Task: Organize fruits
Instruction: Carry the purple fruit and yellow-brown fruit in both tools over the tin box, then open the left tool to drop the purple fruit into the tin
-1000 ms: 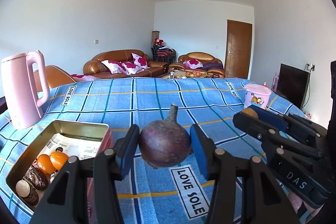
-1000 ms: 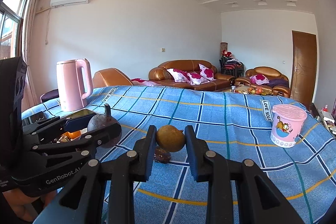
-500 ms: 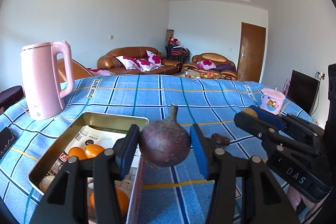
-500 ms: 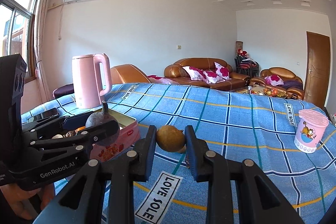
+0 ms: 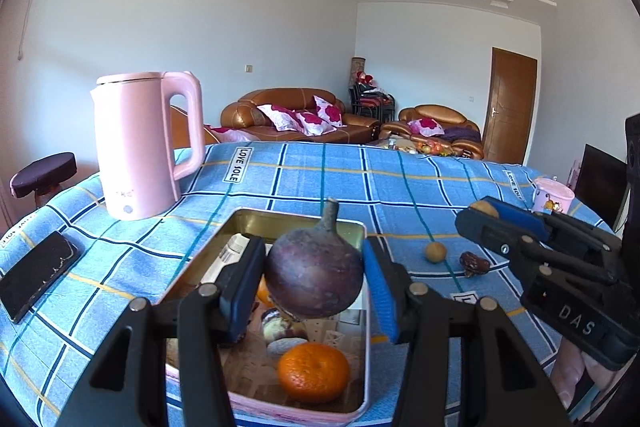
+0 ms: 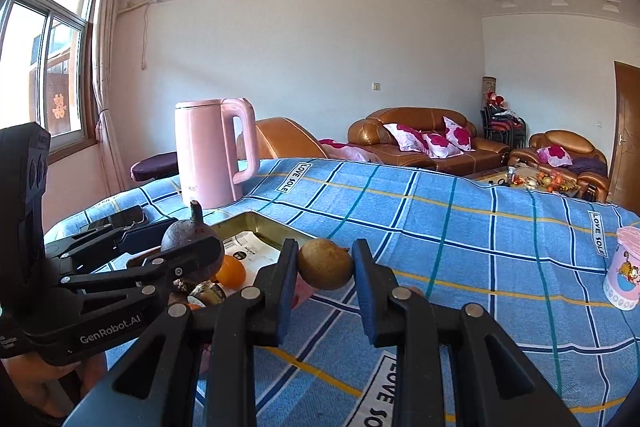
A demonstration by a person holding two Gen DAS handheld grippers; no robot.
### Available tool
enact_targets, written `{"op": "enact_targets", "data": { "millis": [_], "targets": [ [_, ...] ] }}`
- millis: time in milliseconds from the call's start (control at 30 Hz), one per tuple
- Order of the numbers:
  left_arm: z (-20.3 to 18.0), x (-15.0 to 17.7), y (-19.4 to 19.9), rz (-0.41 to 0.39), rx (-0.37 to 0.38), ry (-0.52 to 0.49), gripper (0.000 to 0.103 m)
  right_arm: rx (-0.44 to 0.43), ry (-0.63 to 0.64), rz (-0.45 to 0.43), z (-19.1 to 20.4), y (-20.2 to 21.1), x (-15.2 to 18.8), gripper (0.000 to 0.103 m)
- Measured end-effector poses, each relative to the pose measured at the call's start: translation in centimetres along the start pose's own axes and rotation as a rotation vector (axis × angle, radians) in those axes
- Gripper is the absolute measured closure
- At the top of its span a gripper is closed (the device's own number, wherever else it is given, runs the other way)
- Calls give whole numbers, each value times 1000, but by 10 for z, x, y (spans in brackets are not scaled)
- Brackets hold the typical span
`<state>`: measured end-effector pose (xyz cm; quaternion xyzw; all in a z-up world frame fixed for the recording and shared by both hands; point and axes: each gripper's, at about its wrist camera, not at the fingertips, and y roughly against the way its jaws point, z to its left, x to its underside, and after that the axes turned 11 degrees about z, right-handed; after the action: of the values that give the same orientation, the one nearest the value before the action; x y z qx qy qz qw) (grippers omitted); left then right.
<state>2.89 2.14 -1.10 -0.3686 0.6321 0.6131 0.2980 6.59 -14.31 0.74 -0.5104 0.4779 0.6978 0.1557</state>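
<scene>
My left gripper point(image 5: 314, 277) is shut on a dark purple mangosteen point(image 5: 314, 277) with its stem up, hanging over the open metal tin point(image 5: 298, 221). The tin holds an orange point(image 5: 313, 373), other small fruits and a printed paper. My right gripper point(image 6: 325, 264) is shut on a small brown round fruit point(image 6: 325, 264), just right of the tin point(image 6: 256, 223). In the right wrist view the left gripper point(image 6: 192, 247) with the mangosteen point(image 6: 188, 247) sits at the left. On the cloth right of the tin lie a small brown fruit point(image 5: 435, 251) and a dark date point(image 5: 474, 263).
A pink kettle point(image 5: 140, 145) stands behind the tin at the left. A black phone point(image 5: 34, 277) lies near the left edge of the table. A pink cup point(image 6: 624, 273) stands at the far right. The blue checked cloth point(image 6: 480, 247) covers the table.
Both grippers have moved left with their fruits. The mangosteen now hangs over the tin, which was to its left before. The kettle and the phone have come into fuller view.
</scene>
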Motion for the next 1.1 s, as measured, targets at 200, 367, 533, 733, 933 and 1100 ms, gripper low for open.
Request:
{"op": "enact_targets", "data": {
  "millis": [200, 367, 533, 733, 933, 1100],
  "targets": [
    [18, 2, 0, 8, -26, 23, 51, -25, 33, 8, 18, -8, -6, 73],
    [30, 5, 2, 14, -46, 36, 51, -42, 52, 15, 28, -17, -12, 73],
    [40, 7, 4, 17, -72, 46, 51, -57, 63, 24, 38, -24, -16, 73],
    [44, 15, 1, 50, -81, 46, 51, -76, 70, 52, 45, -37, -17, 73],
    [47, 21, -2, 63, -90, 47, 51, -98, 57, 92, 49, -50, -15, 73],
    [51, 24, -4, 81, -98, 51, 51, -104, 65, 111, 54, -58, -13, 73]
  ]
}}
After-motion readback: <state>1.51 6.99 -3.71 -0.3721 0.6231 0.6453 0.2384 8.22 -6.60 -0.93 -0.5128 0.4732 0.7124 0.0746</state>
